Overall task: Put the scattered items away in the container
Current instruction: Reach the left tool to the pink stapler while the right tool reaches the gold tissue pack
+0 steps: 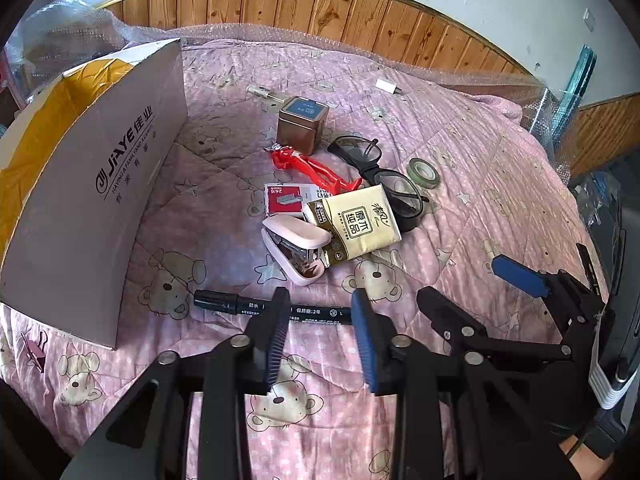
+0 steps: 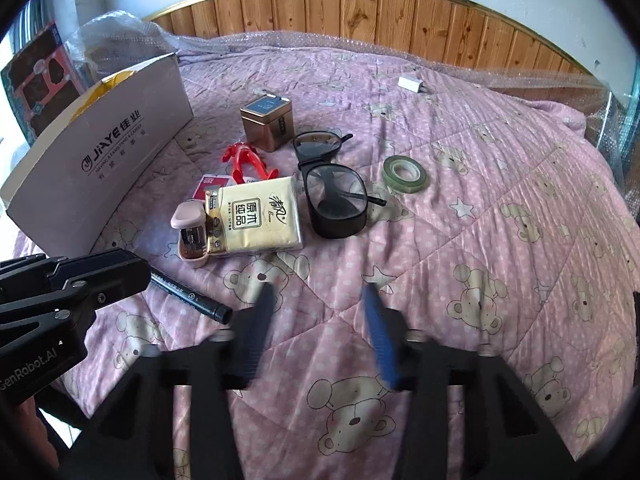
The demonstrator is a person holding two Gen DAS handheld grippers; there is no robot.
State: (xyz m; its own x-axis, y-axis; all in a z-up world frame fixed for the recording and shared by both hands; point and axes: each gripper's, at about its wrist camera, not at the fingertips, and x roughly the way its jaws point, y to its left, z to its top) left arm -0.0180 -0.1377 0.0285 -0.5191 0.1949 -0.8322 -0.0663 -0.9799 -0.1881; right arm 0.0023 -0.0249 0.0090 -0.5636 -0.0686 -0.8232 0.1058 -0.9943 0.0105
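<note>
Things lie in a small heap on the pink bear quilt [image 1: 460, 184] beside your white box [image 1: 96, 196]. Your left gripper [image 1: 320, 300] hangs wide open over the long black marker [image 1: 240, 305]. Your right gripper [image 2: 320, 300] is open too.

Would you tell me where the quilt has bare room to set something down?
Free: the quilt right of the tape roll, and between cardboard box and stapler. Crowded: the cluster from tin to tissue pack.
</note>
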